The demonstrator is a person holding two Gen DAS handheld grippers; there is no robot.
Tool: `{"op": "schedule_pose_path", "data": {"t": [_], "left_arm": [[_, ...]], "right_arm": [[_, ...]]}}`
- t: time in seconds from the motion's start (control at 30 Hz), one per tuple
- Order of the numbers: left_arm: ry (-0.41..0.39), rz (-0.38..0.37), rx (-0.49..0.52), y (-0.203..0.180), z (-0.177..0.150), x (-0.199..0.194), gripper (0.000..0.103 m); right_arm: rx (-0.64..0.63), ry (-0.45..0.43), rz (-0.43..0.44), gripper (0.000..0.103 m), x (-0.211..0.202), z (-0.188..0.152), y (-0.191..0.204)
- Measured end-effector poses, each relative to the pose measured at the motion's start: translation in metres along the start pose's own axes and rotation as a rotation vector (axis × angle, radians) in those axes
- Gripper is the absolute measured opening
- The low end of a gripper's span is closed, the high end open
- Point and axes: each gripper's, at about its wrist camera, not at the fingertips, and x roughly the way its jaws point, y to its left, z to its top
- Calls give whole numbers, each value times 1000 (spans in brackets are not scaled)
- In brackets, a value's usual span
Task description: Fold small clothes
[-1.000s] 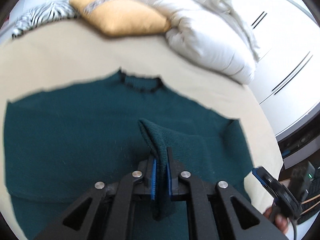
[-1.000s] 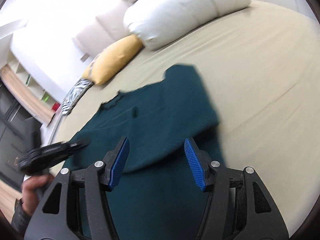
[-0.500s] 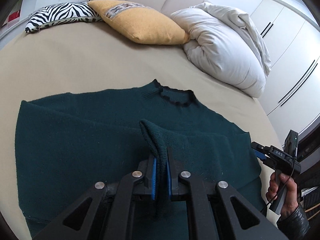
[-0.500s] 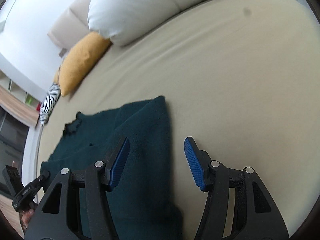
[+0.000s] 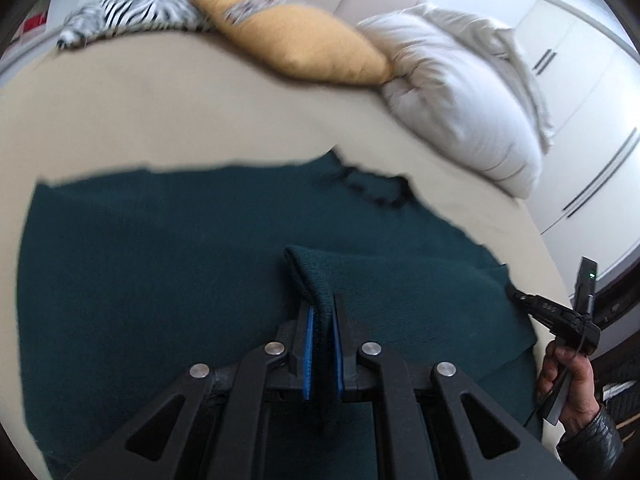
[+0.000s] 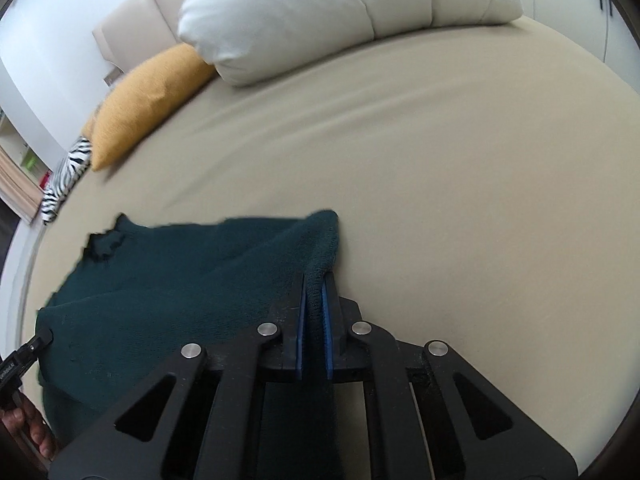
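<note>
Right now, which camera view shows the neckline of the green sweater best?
The left wrist view: the sweater's neckline lies near the middle, its dark trim showing, though blurred. In the right wrist view the neckline is small, near the left edge, seen at an angle.

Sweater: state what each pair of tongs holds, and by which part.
Both hold the green sweater: left tongs pinch a raised fold in its middle; right tongs have just closed on its side edge.
</note>
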Motion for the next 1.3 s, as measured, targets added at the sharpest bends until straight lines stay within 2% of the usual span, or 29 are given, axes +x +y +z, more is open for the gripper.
{"op": "schedule_pose_path", "data": {"t": [0.07,0.13,0.17,0.27,0.3,0.37,0.4,0.53,0.57,0.63,0.67,0.73,0.93,1.0,1.07,1.17,1.23,1.3], "left_arm": [[2,-33,-25,11,-5,3,11],[13,-31,-13,8,-3,1,11],[18,-30,-11,8,-2,0,12],[26,-39,-24,10,-3,-1,12],[26,-44,-28,10,-4,-2,12],[24,-42,-29,11,-6,-1,13],[25,-40,-30,11,-6,-1,13],[37,-22,-18,7,-4,1,14],[38,-16,-13,6,-4,0,15],[42,-6,-1,6,-4,-1,12],[43,-4,-1,6,-5,-2,10],[39,1,2,5,-4,-6,9],[28,16,21,8,-7,-2,9],[26,6,15,11,-8,-1,9],[30,-2,17,12,-7,-4,10],[37,-22,-9,16,-6,-11,11],[6,5,-6,14,-5,-25,14],[-44,33,16,8,-2,-40,14]], "right_arm": [[46,-14,42,6,-2,-2,-8],[70,-14,71,7,-7,-2,-13],[80,-16,75,12,-11,-2,-16],[154,-31,114,16,-36,-4,-31],[168,-29,125,21,-44,-7,-33],[165,-11,147,46,-58,-17,-32],[140,5,148,48,-61,-22,-28],[23,116,71,48,-46,-39,-10],[-23,108,38,45,-46,-42,-5],[-91,107,11,14,-47,-47,2],[-98,108,9,8,-50,-48,3],[-128,88,-21,5,-57,-48,5],[-144,58,-45,5,-64,-53,3],[-149,42,-32,5,-52,-62,-5],[-115,12,19,4,-51,-63,-14],[-113,2,6,16,-60,-59,-17],[-94,-7,-28,22,-74,-57,-17],[-72,-52,-36,22,-90,-52,-13]]}}
